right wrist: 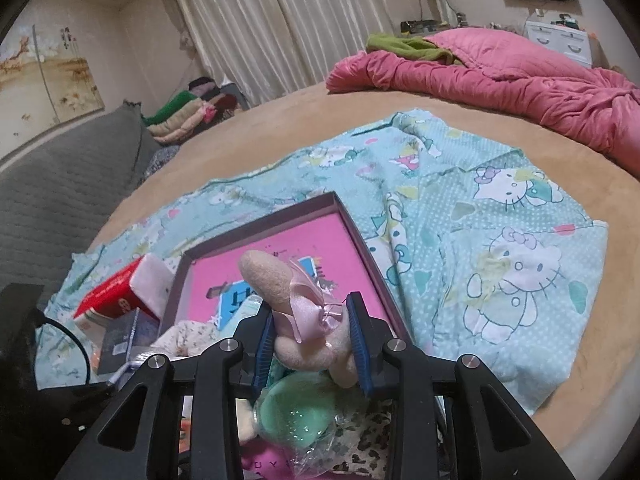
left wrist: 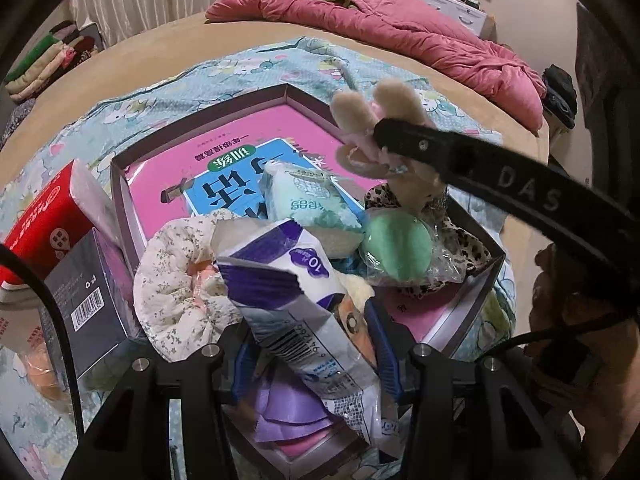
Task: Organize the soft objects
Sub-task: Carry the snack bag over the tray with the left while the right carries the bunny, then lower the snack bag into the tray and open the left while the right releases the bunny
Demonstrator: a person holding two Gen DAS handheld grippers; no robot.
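a bedroom with pale pleated curtains [right wrist: 280, 20] behind a wide bed [right wrist: 280, 128] covered in tan fabric, a crumpled pink quilt [right wrist: 520, 76] heaped at its far side and a teal cartoon-cat cloth [right wrist: 500, 240] spread across the near part. on that cloth sits a shallow open box [left wrist: 286, 90] with dark walls, a pink book [left wrist: 224, 168] lying flat on its floor. piled at the near end of the box are a floral white scrunchie-like fabric ring [left wrist: 176, 280], a white and purple plastic packet [left wrist: 288, 280], a mint tissue pack [left wrist: 308, 204], a green round puff in clear wrap [left wrist: 400, 248] and a leopard-print fabric [left wrist: 464, 240]. outside the box's left wall stand a red tissue pack [left wrist: 44, 224] and a dark small carton [left wrist: 88, 292].

the right gripper [right wrist: 314, 344] pinches a beige plush toy with a pink ribbon [right wrist: 296, 320] between its blue pads, holding it above the box just over the green puff; in the left wrist view the same toy's ears stick up past the right gripper's black finger. the left gripper [left wrist: 316, 344] points down at the pile, its jaws partly spread on either side of the white and purple packet's lower end; whether the pads actually press on it cannot be told.
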